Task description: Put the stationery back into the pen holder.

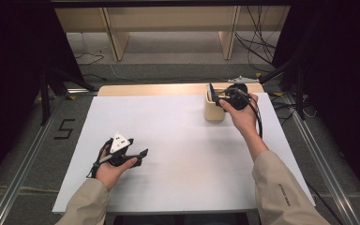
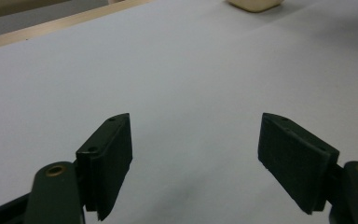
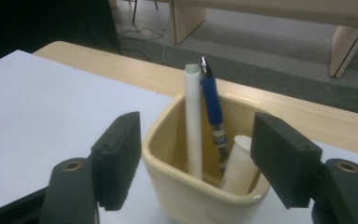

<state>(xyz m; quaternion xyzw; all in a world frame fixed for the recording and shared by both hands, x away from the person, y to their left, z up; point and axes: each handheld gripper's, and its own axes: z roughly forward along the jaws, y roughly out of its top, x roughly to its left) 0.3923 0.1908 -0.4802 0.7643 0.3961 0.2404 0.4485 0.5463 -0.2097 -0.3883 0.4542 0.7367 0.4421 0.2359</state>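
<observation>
Looking down from the high view, the right gripper (image 1: 221,95) hangs at the rim of the cream-coloured square ceramic pen cup (image 1: 213,110) near the far edge of the white table sheet (image 1: 178,154), while the left gripper (image 1: 138,153) rests well apart, low over bare sheet. From the left gripper view, its jaws stand spread with nothing between them, the cup's base (image 2: 256,4) far ahead. Over to the right gripper view: jaws spread, pinching nothing, one outside the cup's (image 3: 191,186) near wall, the other over its opening. Inside stand a white capped marker (image 3: 194,126), a blue clip pen (image 3: 213,105) and a short white tube (image 3: 237,165). Best lift straight up here, I'd say; the leaning pens crowd the inside jaw, and a sideways drift could tip the cup.
</observation>
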